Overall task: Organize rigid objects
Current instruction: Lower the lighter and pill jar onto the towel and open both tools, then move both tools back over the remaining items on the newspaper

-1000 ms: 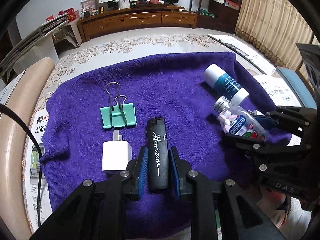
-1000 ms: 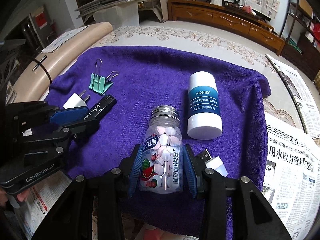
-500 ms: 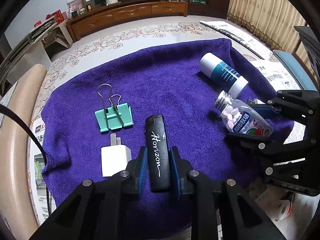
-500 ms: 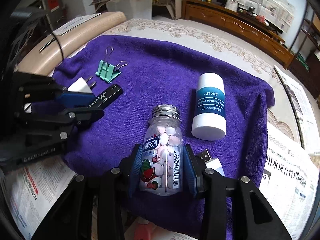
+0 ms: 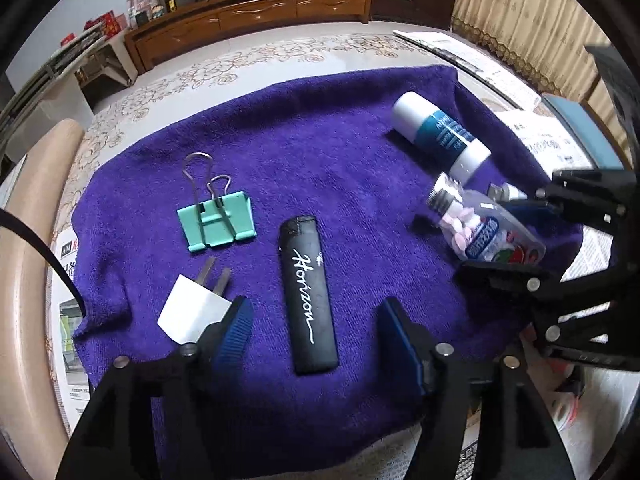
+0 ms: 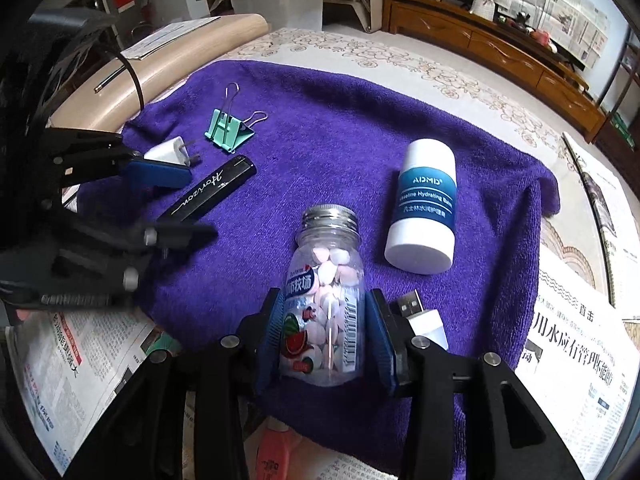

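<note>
- A purple towel point(image 5: 320, 168) is spread over the floor and carries all the small things; newspaper point(image 6: 580, 360) pokes out from under its edges, and the near hem is cut off behind the claw frames.
- The white tube with a blue band point(image 6: 424, 204) lies on its side, well apart from the left-hand group; in the left view its label is too skewed to read.
- The clear bottle of pink sweets point(image 6: 324, 296) lies with its metal cap pointing away. The right claw point(image 6: 324, 332) has its blue pads on both sides of the bottle's lower half, clamped on it; its jaws have just eased slightly wider.
- The black lighter point(image 5: 308, 296) lies flat between the pads of the left claw point(image 5: 316, 332), which has just been opening; the pads stand clear on both sides, touching nothing.
- The green binder clip point(image 5: 216, 224) sits just beyond the white plug point(image 5: 192, 312), whose near corner is hidden by the left claw's pad.
- A white USB stick point(image 6: 420, 316) lies just beside the right claw, partly covered by it.
</note>
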Available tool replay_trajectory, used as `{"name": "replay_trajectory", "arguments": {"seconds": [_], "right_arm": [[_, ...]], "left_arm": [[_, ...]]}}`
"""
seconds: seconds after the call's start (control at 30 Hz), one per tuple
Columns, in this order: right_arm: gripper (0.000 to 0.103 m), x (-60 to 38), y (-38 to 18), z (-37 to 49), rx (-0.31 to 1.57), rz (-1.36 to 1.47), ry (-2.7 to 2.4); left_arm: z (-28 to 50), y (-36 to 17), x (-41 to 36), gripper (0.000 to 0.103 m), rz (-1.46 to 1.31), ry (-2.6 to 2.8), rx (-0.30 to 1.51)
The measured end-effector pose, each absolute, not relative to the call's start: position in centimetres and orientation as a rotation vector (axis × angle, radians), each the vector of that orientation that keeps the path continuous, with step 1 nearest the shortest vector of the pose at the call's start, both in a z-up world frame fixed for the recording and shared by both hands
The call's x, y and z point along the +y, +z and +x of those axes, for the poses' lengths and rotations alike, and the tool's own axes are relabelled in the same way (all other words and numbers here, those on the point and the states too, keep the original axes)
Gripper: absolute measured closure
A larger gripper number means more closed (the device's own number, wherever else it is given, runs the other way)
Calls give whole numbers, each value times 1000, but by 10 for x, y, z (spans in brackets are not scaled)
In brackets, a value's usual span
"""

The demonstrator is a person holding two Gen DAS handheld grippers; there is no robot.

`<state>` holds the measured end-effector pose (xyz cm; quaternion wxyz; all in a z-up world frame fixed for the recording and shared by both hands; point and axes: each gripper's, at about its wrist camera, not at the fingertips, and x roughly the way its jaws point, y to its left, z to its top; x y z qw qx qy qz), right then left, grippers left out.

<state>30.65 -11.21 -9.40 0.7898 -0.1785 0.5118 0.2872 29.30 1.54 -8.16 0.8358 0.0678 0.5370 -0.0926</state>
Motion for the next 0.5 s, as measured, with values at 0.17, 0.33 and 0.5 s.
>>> {"name": "replay_trajectory", "arguments": {"seconds": [0.17,0.33,0.5], "right_arm": [[54,-113,-91,305,1119,-394,613],[46,-115,-80,295,1098,-430,600],[16,-126,-55,279,1038,-412,577]], "left_arm": [[291,-80,16,38,111,-198,1141],[284,-70,16,31,81,-223,1116],[268,-50,18,13,30,-221,1062]]}}
